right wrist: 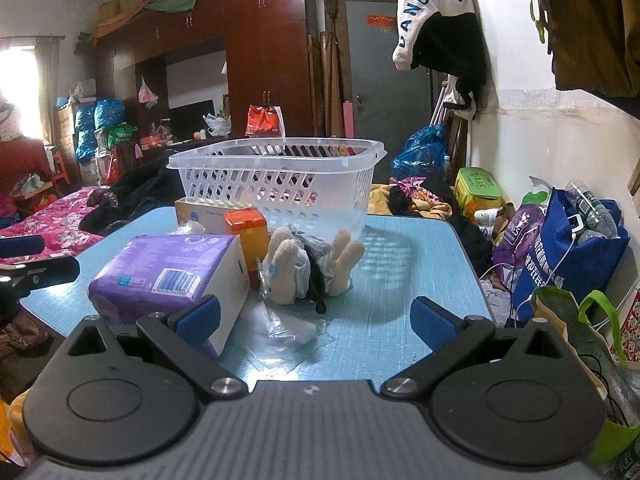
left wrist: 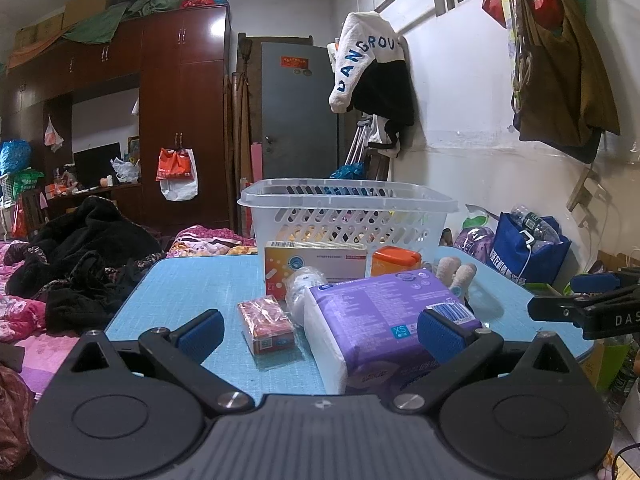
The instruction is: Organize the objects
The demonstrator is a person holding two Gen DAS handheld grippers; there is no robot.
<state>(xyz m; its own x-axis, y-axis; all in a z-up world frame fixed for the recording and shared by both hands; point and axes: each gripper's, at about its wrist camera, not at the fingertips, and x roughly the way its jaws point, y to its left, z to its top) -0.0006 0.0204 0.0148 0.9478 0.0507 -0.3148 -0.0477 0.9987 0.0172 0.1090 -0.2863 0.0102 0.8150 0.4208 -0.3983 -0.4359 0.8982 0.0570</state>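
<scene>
A clear plastic basket [left wrist: 348, 216] [right wrist: 276, 176] stands at the far side of the blue table [left wrist: 192, 292] [right wrist: 400, 272]. In front of it lie a purple XS pack [left wrist: 376, 312] [right wrist: 168, 268], a small red box [left wrist: 266, 322], an orange-and-white box [left wrist: 316, 264], an orange-lidded container [left wrist: 396, 260] [right wrist: 246, 232], a beige plush toy [right wrist: 308, 264] [left wrist: 456, 272] and a clear wrapper [right wrist: 292, 328]. My left gripper [left wrist: 320, 330] is open, low over the near edge, its fingers either side of the red box and the pack. My right gripper [right wrist: 316, 318] is open near the wrapper.
A bed with pink bedding and dark clothes [left wrist: 60, 264] lies left of the table. A blue bag with bottles [right wrist: 572, 248] and other bags sit on the floor at the right. A dark wardrobe [left wrist: 160, 100] and grey door [left wrist: 300, 112] stand behind.
</scene>
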